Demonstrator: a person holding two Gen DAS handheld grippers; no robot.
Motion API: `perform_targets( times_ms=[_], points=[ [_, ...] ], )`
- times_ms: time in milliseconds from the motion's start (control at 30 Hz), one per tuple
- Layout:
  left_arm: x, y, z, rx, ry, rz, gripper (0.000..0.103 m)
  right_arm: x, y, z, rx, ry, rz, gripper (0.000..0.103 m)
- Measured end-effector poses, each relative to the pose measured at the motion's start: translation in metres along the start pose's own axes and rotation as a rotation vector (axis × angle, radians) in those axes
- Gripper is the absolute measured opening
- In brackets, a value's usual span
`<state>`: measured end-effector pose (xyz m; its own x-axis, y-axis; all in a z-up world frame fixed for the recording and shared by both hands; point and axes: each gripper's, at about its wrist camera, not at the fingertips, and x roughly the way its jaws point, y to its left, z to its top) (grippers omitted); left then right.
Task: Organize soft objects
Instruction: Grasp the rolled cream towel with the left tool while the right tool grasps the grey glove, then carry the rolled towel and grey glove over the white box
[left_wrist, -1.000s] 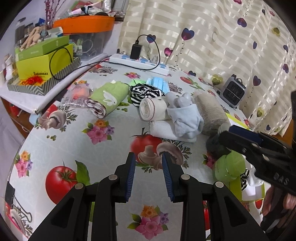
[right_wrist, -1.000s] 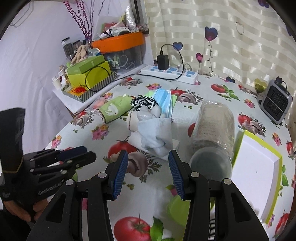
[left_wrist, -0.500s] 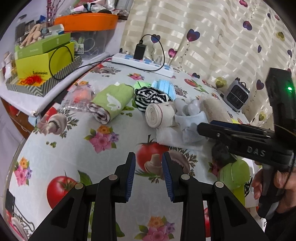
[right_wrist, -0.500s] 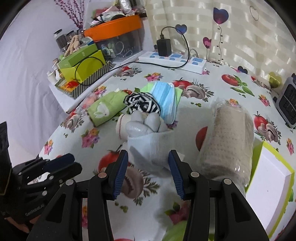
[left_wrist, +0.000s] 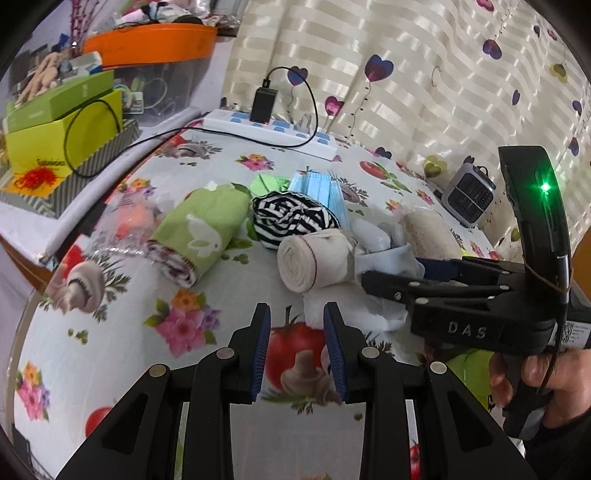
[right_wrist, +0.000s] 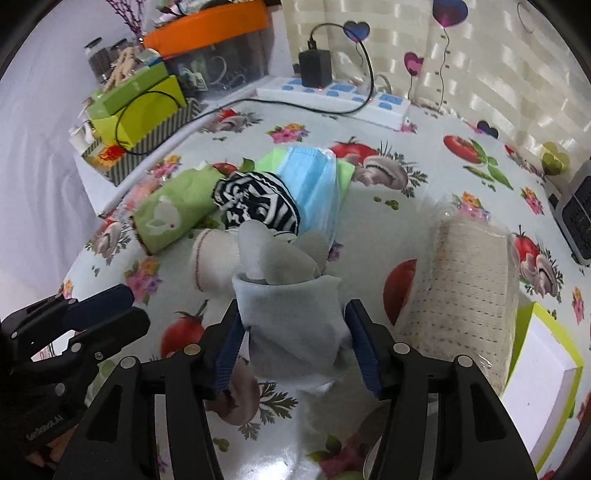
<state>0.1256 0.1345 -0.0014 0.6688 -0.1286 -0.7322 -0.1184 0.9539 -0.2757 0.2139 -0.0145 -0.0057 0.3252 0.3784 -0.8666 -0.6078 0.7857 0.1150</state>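
Far left, bench edge: yellow-green box (left_wrist: 55, 147) under a green carton, print too blurred to read.
Left of the pile: green rabbit-print towel roll (left_wrist: 201, 236), lying on the bench (left_wrist: 122, 314).
Middle: black-and-white striped cloth (left_wrist: 291, 218), blue face masks (left_wrist: 321, 188) behind it, cream rolled cloth (left_wrist: 314, 258) nearer.
Left tool (left_wrist: 297, 347): half spread, nothing between the pads, hanging over the bare tomato print.
What changed: right tool (right_wrist: 295, 347) has come forward and down from open bench onto the pale blue sock bundle (right_wrist: 291, 317); its jaws have just been opening and now straddle the bundle, no squeeze visible.
Meaning: likely the pick-up is about to start.
Right: wrapped beige roll (right_wrist: 469, 295).
Writing: "DAS" on the right tool body.
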Motion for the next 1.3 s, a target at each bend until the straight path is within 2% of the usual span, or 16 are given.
perform_targets(
  times_ms=[100,167,500,633,700,767,967,1067,1300],
  points=[
    [0.01,-0.003,0.007,0.012,0.007,-0.004,0.029,-0.003,-0.007,0.0,0.044,-0.018,0.022,0.039],
    [0.015,-0.004,0.012,0.021,0.005,-0.013,0.029,-0.009,-0.008,-0.003,0.05,-0.039,0.023,0.037],
    [0.033,0.005,0.046,-0.008,-0.061,-0.047,0.032,-0.053,-0.015,-0.021,0.1,-0.139,0.059,0.036],
    [0.057,0.0,0.056,0.007,-0.012,-0.097,0.033,-0.061,-0.015,-0.027,0.105,-0.154,0.069,0.036],
    [0.066,-0.003,0.054,0.013,0.018,-0.097,0.033,-0.064,-0.015,-0.029,0.104,-0.157,0.072,0.036],
    [0.063,-0.005,0.048,0.033,0.014,-0.128,0.033,-0.066,-0.017,-0.031,0.106,-0.16,0.075,0.036],
    [0.046,-0.018,0.026,0.126,0.065,-0.197,0.036,-0.073,-0.025,-0.04,0.132,-0.177,0.098,0.036],
    [0.04,-0.021,0.025,0.145,0.056,-0.202,0.038,-0.077,-0.027,-0.044,0.139,-0.187,0.104,0.036],
    [0.055,-0.032,0.032,0.229,0.061,-0.15,0.041,-0.087,-0.034,-0.057,0.166,-0.204,0.107,0.036]
  ],
)
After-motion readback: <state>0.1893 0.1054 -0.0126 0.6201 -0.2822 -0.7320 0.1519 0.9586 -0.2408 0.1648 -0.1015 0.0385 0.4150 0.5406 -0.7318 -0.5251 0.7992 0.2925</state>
